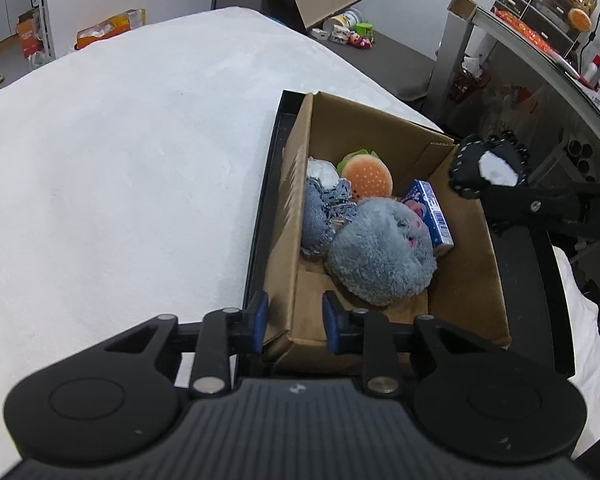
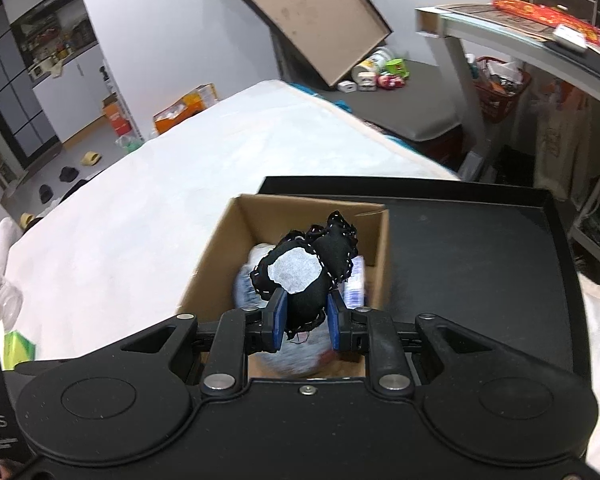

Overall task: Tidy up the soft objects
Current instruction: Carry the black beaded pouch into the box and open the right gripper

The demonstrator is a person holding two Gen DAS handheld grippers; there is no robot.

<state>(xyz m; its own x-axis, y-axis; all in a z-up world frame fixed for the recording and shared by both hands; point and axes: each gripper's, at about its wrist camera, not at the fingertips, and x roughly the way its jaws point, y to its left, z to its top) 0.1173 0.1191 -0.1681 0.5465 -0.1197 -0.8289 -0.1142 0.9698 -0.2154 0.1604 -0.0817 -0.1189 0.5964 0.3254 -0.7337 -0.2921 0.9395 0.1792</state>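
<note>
A cardboard box (image 1: 472,264) stands on a black tray (image 1: 260,216) on the white bed. In it lie a grey plush (image 1: 376,252), a burger plush (image 1: 366,178), a denim soft toy (image 1: 320,216) and a blue carton (image 1: 432,212). My left gripper (image 1: 294,320) is shut on the box's near left wall. My right gripper (image 2: 306,316) is shut on a black soft toy with a white patch (image 2: 300,272) and holds it above the box (image 2: 216,268); the toy also shows in the left wrist view (image 1: 488,166).
The white bed (image 1: 120,160) stretches left of the tray. A grey desk (image 2: 540,52) with clutter stands to the right. A tilted box lid (image 2: 312,12) and small items lie on the floor beyond. A green pack (image 2: 16,348) lies at the bed's left edge.
</note>
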